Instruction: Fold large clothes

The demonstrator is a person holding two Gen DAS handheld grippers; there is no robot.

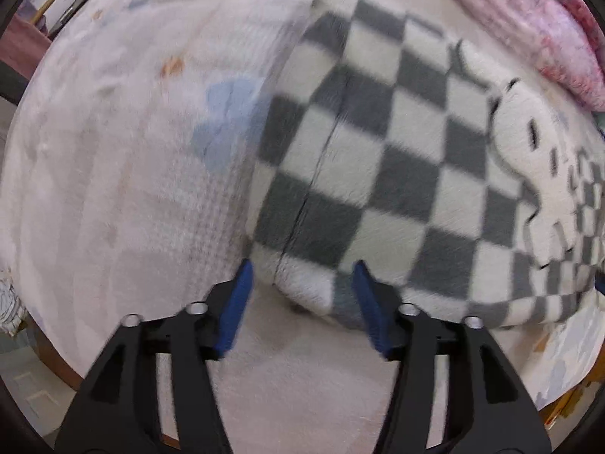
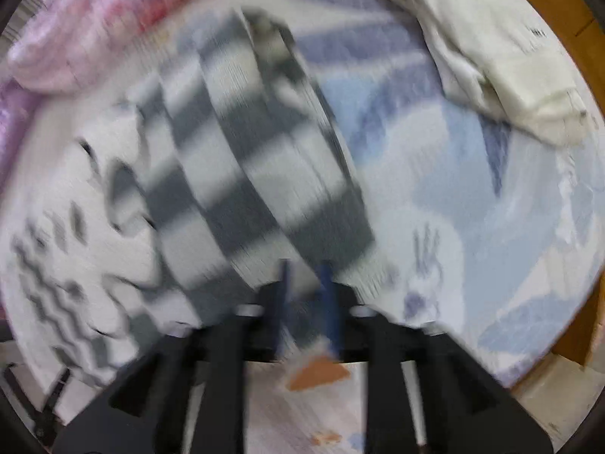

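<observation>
A fluffy grey-and-white checkered garment [image 1: 378, 159] with a white cartoon face lies on the bed. In the left wrist view my left gripper [image 1: 302, 283] is open, its blue pads on either side of the garment's near corner, which sits between them. In the blurred right wrist view the same garment [image 2: 245, 159] is lifted in a fold. My right gripper [image 2: 306, 283] has its blue fingers close together on the garment's lower edge.
The bed has a pale printed sheet [image 1: 132, 151] with blue patches [image 2: 453, 196]. A pink floral quilt [image 1: 548, 30] lies at the far side, also seen in the right wrist view [image 2: 87, 26]. A folded white garment [image 2: 510, 75] lies at the right. A wooden bed frame [image 2: 574, 333] borders the edge.
</observation>
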